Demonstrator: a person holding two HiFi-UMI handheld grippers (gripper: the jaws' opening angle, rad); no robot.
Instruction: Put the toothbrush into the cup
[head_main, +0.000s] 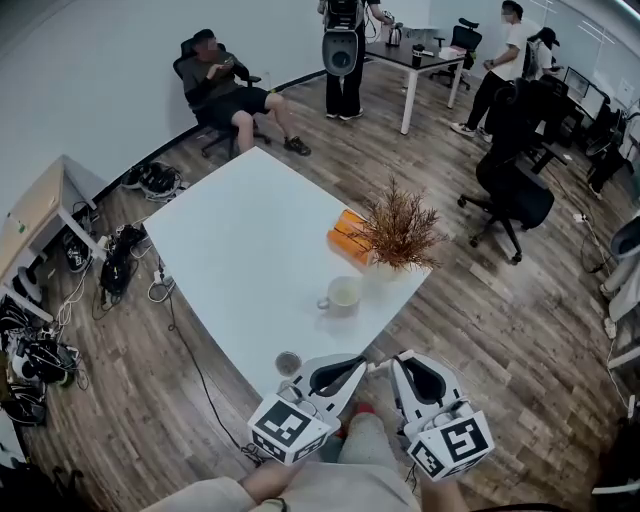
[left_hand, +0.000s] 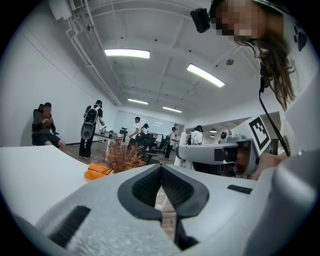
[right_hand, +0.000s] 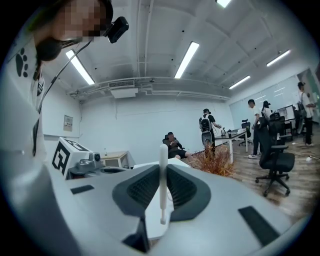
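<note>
The table (head_main: 230, 240) is plain white, and so are the cup (head_main: 343, 294) and the toothbrush (right_hand: 163, 195). The left tool (left_hand: 161, 168) and right tool (right_hand: 163, 169) are pale grey with black ribbed pads (left_hand: 145, 187) and black-and-white square-patterned marker cubes (head_main: 290, 428). The box (head_main: 347, 237) is orange, the dried plant (head_main: 400, 228) rusty brown, and the floor (head_main: 520, 330) brown wood planks.

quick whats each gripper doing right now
left gripper: closed, jaws together, nothing between them
right gripper: closed on the thin white plastic toothbrush

Toothbrush (right_hand: 162, 180) bristles not discernible, small dark round item (head_main: 288, 362) too small to identify
</note>
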